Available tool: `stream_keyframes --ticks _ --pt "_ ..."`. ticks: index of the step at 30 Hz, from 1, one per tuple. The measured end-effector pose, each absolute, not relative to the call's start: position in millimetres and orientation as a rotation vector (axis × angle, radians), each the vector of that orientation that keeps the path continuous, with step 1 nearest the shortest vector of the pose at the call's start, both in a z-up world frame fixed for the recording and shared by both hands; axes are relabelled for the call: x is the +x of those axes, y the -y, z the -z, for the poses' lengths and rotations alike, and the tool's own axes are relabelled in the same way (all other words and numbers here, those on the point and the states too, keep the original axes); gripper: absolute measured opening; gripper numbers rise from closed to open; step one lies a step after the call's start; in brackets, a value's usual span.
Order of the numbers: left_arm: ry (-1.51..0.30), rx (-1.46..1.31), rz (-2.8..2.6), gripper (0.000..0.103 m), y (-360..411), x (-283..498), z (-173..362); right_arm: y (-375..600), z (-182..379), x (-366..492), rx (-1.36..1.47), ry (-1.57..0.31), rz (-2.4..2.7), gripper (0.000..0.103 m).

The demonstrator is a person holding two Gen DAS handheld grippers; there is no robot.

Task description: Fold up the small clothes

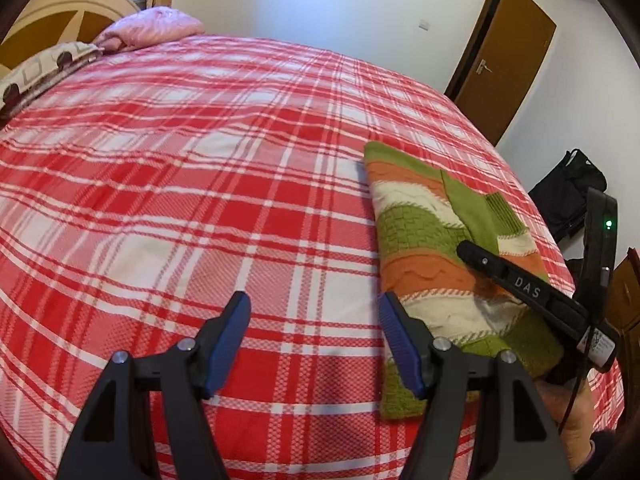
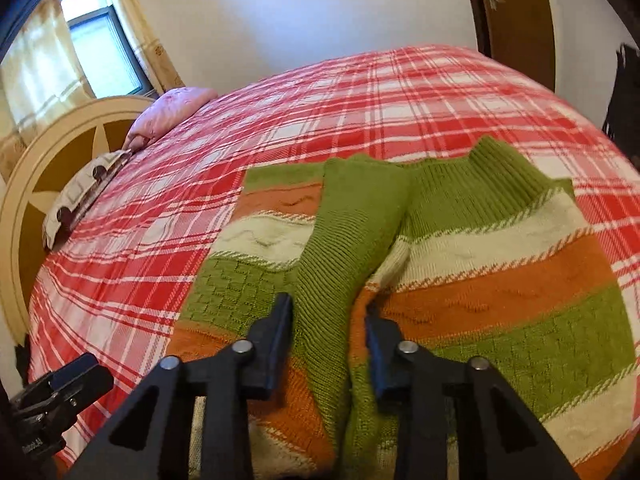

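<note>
Bed (image 1: 180, 168): red-and-white plaid cover; headboard (image 2: 48, 184) at the far end. Pillows (image 1: 152, 28): pink one and patterned one, along the headboard edge. Sweater (image 1: 432, 240): striped green, orange, cream; lies flat near the bed's right edge, one green sleeve (image 2: 352, 216) folded over its front. Right gripper (image 2: 328, 320): above the sweater, fingers wide apart either side of the sleeve, holding nothing. Left gripper (image 1: 314, 320): over bare cover just beside the sweater, fingers wide apart, empty.
</note>
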State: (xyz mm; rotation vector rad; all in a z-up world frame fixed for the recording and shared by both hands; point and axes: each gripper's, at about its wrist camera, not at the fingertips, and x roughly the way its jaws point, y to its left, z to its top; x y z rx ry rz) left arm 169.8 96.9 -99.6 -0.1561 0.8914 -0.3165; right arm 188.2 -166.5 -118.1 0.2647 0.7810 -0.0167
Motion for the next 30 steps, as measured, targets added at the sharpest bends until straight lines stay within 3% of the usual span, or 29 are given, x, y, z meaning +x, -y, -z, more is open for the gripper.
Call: stream_keyframes --ticks 6,18,26,30 --pt "-0.899 -0.155 0.305 0.069 -96.0 170.6 102.0 154.5 91.9 180.5 0.129 -0.689 0.016 0.016" --pt "-0.828 -0.079 0.334 0.069 -57.8 177.4 83.5 211.7 29.5 148.0 -0.077 -0.596 0.002 0.015" --pt "-0.809 0.033 0.422 0.069 0.6 164.3 84.8 280.7 96.7 135.7 -0.069 -0.760 0.073 0.015" --pt "-0.810 0.087 0.424 0.070 19.4 157.3 94.3 296.3 108.6 130.6 0.030 -0.735 0.071 0.016"
